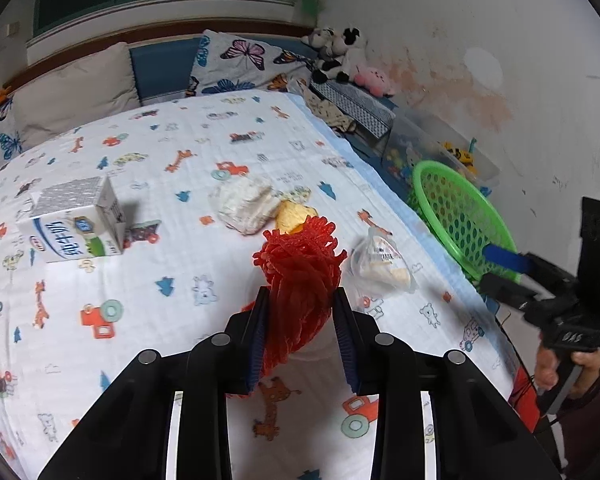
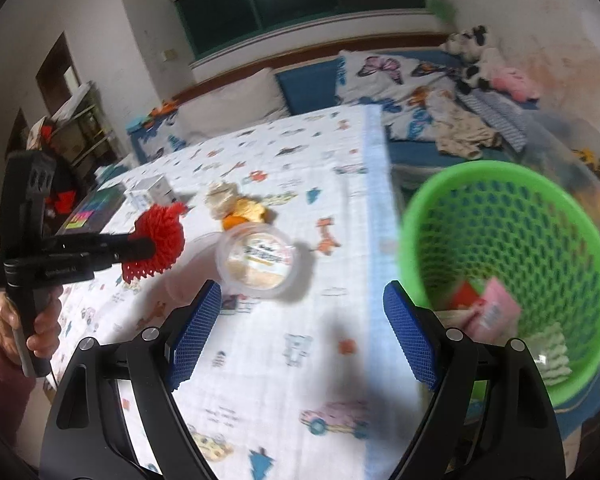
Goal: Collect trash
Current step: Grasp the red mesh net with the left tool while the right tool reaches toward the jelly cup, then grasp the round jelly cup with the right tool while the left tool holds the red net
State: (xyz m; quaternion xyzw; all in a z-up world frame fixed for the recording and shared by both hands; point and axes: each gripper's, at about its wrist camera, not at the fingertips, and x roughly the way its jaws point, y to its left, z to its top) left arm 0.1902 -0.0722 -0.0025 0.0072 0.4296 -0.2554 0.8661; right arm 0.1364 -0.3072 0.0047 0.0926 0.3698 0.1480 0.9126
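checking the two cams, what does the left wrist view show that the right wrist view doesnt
Only the left wrist view: the milk carton up close, with its printed side.

Only the right wrist view: the inside of the green basket, with a pink packet already in it.

Both: the left gripper shut on the red mesh net, the right gripper open, the clear plastic cup and the bed sheet.

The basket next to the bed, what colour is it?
Bright green. The basket shows best in the right wrist view, with holes all over its wall.
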